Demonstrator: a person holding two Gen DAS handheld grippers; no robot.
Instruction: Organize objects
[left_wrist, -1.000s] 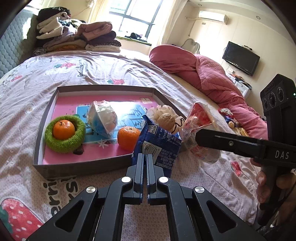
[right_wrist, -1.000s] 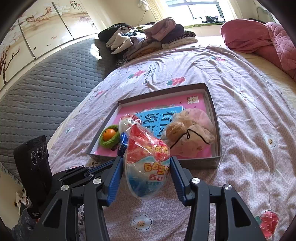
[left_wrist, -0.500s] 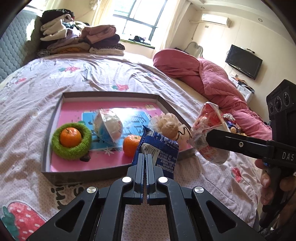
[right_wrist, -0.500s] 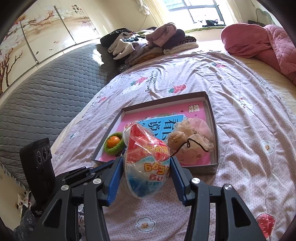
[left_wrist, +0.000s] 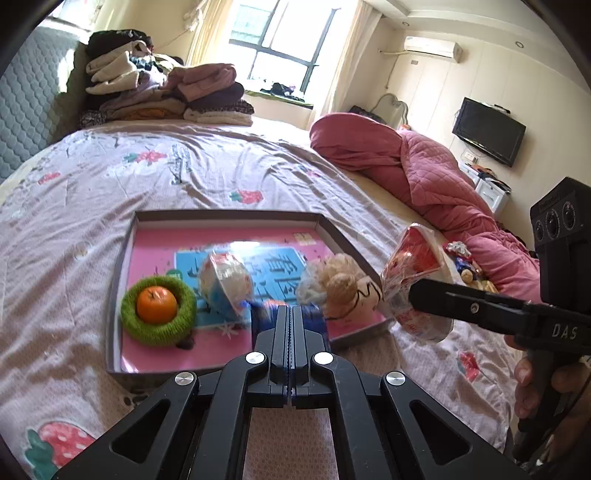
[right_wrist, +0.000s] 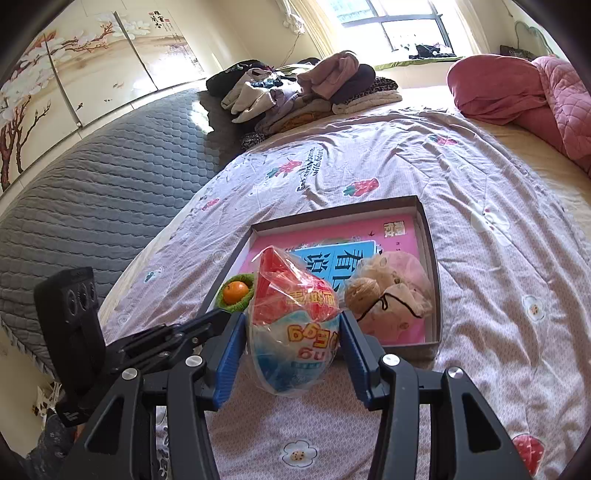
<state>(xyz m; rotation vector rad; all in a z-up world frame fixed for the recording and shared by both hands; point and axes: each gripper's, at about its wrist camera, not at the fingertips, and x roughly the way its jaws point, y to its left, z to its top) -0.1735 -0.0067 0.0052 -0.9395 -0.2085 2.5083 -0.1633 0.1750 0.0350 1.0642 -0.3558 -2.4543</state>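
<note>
- My left claw (left_wrist: 293, 317) is pinched flat on the top edge of a blue carton (left_wrist: 264, 319), which looks blurred, over the near edge of the box lid (left_wrist: 118, 295) on the bed (left_wrist: 74, 206).
- My right claw (right_wrist: 293, 328) grips a wrapped bowl (right_wrist: 295, 332) between its blue pads, at 3 o'clock of the lid.
- Inside the lid: an orange (left_wrist: 156, 305) in a green ring (left_wrist: 184, 314) at 9 o'clock, another wrapped bowl (left_wrist: 225, 288) in the middle, a stuffed toy (left_wrist: 340, 284) at 3 o'clock.
</note>
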